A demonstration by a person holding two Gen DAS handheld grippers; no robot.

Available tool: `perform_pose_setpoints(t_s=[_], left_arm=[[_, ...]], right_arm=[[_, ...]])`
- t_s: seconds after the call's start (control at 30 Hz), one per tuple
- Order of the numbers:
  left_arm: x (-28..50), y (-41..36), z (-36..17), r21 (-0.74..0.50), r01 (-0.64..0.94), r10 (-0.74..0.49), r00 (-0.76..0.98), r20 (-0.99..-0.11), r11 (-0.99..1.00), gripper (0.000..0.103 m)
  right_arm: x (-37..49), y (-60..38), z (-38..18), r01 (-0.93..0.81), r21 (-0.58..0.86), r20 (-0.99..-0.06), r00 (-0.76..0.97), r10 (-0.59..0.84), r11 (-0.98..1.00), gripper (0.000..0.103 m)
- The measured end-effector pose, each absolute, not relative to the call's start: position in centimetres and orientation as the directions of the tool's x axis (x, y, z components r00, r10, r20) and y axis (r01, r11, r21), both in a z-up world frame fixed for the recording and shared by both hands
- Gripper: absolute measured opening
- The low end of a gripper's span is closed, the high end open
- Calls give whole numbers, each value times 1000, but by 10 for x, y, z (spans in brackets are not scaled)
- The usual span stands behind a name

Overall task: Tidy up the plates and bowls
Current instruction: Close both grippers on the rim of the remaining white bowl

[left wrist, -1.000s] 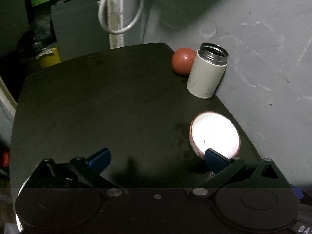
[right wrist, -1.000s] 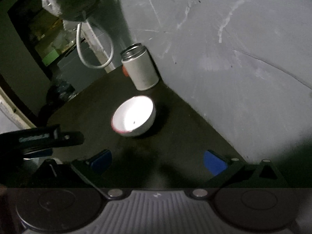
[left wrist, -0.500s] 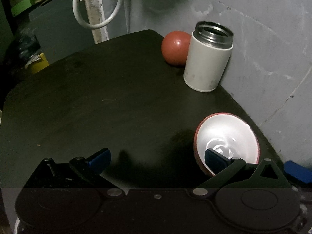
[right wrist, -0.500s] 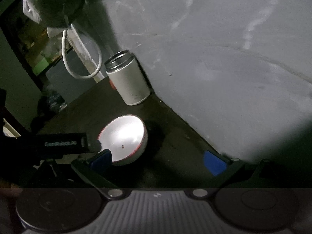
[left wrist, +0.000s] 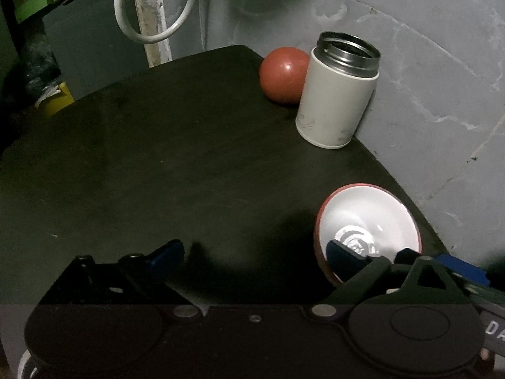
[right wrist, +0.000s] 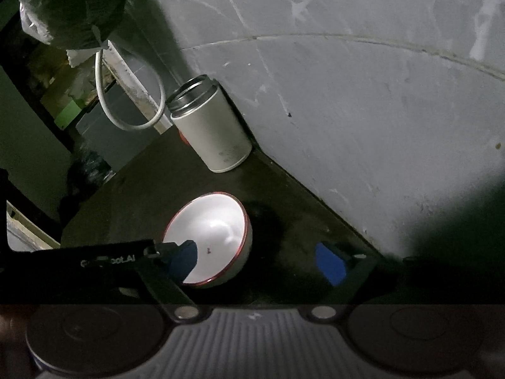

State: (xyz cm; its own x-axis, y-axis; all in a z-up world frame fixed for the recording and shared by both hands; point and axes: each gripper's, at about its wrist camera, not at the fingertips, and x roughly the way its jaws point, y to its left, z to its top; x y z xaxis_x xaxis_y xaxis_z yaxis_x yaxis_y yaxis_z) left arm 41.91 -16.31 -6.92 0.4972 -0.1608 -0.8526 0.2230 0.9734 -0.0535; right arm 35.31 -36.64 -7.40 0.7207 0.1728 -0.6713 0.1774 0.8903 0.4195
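Plainly, in the left wrist view, the bowl (left wrist: 366, 221) sits on the dark worktop (left wrist: 157, 158) near the grey wall (left wrist: 442, 63), well on the near side of the flask (left wrist: 337, 91). The left hand-held gripper (left wrist: 252, 252) is spread, its jaws closing; its right finger dips over the bowl's near rim into the white inside, while its left finger hangs over bare worktop, so no rim is pinched yet. A red ball (left wrist: 282, 74) shows just behind the flask.

From the right wrist view, the bowl (right wrist: 214, 233) lies nearer than the flask (right wrist: 210, 126), between the jaws of the right hand-held gripper (right wrist: 257, 262), which is spread and closing without pressing on it. Only here is the left hand-held gripper's arm (right wrist: 94, 257) seen reaching in, and the ball is nearly hidden.
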Motion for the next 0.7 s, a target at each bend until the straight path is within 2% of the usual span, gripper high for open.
perform_pose_setpoints(t_s=[0.07,0.13,0.23,0.3,0.47,0.53,0.7], left_arm=[[419,-163,-69,-69,223,-174,494,-852,972,86],[418,-164,-69,-90,222,-191,491,-850,971,79],[416,-166,-69,-130,215,-222,487,-845,968,61],[416,-167,-69,-180,203,-258,479,-839,962,42],[416,-173,-72,-244,189,-305,449,-840,951,22],[415,-174,-73,-264,192,-323,438,-839,945,19],[413,-173,-72,-300,150,-335,436,-835,942,13]], right_arm=[[354,-367,-75,178,424,-674,718,177,888,81],[357,-368,-77,180,435,-678,710,190,882,73],[360,-368,-79,177,437,-682,704,197,882,63],[363,-369,-80,169,447,-685,697,215,878,61],[369,-369,-82,166,457,-688,688,229,874,50],[370,-369,-82,162,466,-687,686,241,870,37],[371,-369,-84,142,489,-683,676,276,861,27]])
